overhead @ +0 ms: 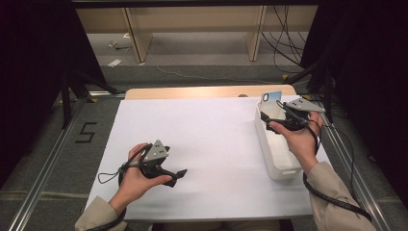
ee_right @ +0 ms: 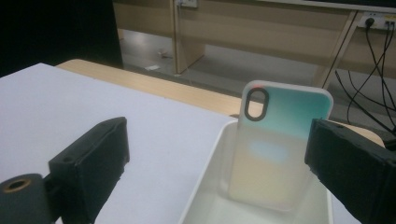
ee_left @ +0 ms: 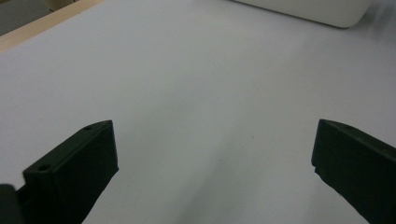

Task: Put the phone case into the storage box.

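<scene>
A phone case [ee_right: 280, 144] with a pale teal-to-peach back and an oval camera hole stands upright at the far end of a white bin [ee_right: 205, 172]. In the high view the case [overhead: 272, 96] pokes above the bin [overhead: 269, 154] at the table's right side. My right gripper [ee_right: 217, 140] is open, its jaws wide apart just short of the case, and the right jaw overlaps the case's edge. From above, the right gripper [overhead: 273, 115] hovers over the bin's far half. My left gripper [overhead: 177, 177] rests low over the white table at the near left, open with nothing between its jaws [ee_left: 217, 140].
A white sheet [overhead: 207, 144] covers the table, with a wooden strip [overhead: 207, 91] along its far edge. The bin's corner [ee_left: 317, 11] lies far ahead of the left gripper. Beyond the table are wooden furniture legs [overhead: 139, 38] and cables [overhead: 284, 43] on the floor.
</scene>
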